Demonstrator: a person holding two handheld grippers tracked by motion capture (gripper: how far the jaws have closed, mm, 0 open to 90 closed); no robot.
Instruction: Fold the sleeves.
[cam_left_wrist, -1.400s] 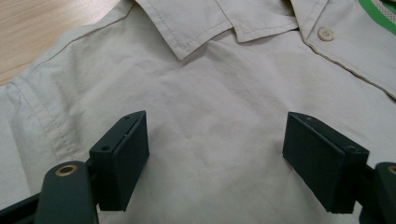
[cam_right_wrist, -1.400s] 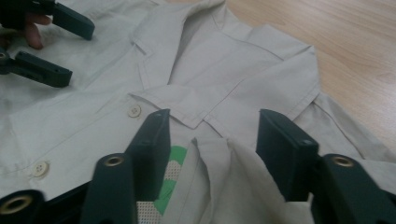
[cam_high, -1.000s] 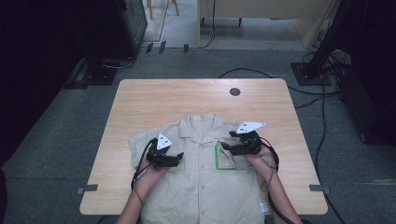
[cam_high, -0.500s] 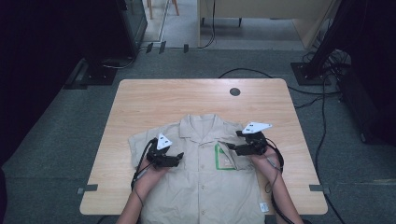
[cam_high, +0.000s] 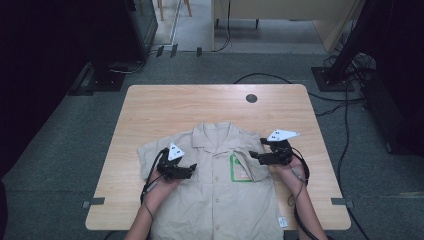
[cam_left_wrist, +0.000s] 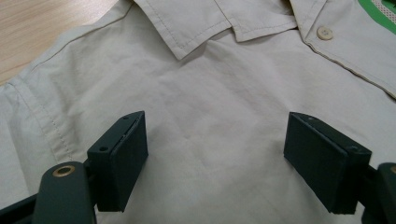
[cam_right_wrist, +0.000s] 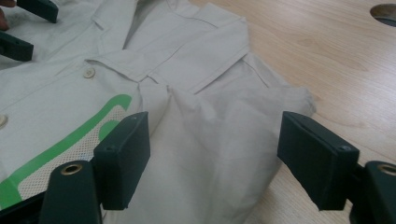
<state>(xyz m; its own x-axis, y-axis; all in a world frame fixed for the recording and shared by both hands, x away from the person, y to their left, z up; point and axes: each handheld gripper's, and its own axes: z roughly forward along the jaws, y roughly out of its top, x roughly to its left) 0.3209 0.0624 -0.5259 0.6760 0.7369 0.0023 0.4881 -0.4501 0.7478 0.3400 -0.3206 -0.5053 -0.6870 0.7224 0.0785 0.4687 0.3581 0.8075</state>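
Since the earlier frame, right gripper (cam_high: 256, 157) jaws have been opening, fabric released; left gripper (cam_high: 191, 169) open. Folding step: regrasp beige short-sleeved cotton shirt (cam_high: 220, 200) sleeve.

Right tongs (cam_high: 256, 158): shifted outward from the shirt's green patch (cam_high: 239, 168) toward the counter's right edge (cam_high: 327, 175); now over the folded-in right sleeve (cam_right_wrist: 219, 140).
Right tongs, jaws: just been opening further; wide apart now, only loose sleeve cloth between them, pads not pressing on it.
Right tongs, grey plate (cam_high: 281, 135): moved right with the hand.
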